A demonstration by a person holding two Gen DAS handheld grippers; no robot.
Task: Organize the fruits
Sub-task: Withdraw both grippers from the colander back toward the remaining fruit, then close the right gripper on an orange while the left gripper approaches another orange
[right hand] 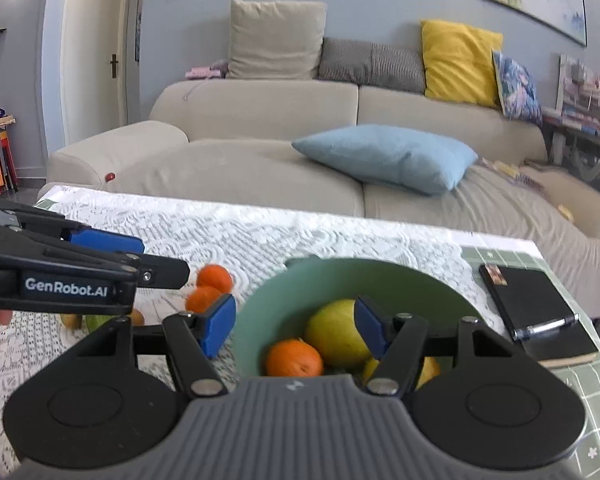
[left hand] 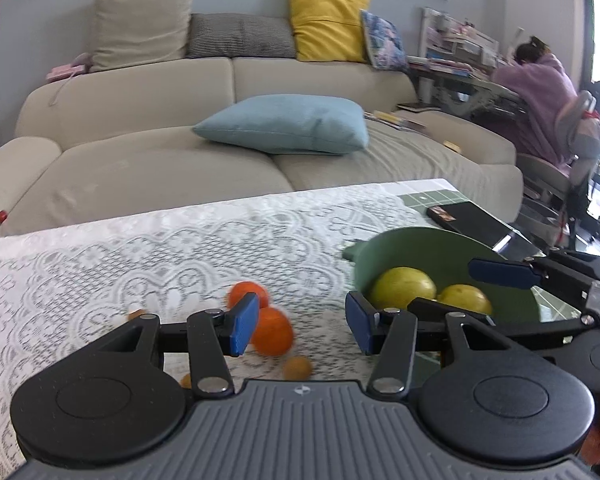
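Here both grippers hover empty: the left gripper (left hand: 302,326) has its jaws parted above loose oranges (left hand: 271,330) mid-tabletop, and the right gripper (right hand: 296,326), jaws apart, sits over the green bowl (right hand: 268,304) near the right edge, which holds an orange (right hand: 294,358) and yellow fruits (right hand: 334,334).

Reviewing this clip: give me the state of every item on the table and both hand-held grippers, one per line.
Left hand-held gripper: open, empty.
Right hand-held gripper: open, empty, above bowl.
Green bowl: upright, holds fruit.
Yellow fruits: in bowl.
Orange: in bowl.
Two oranges: loose on lace cloth.
Black notebook: closed, pen on it.
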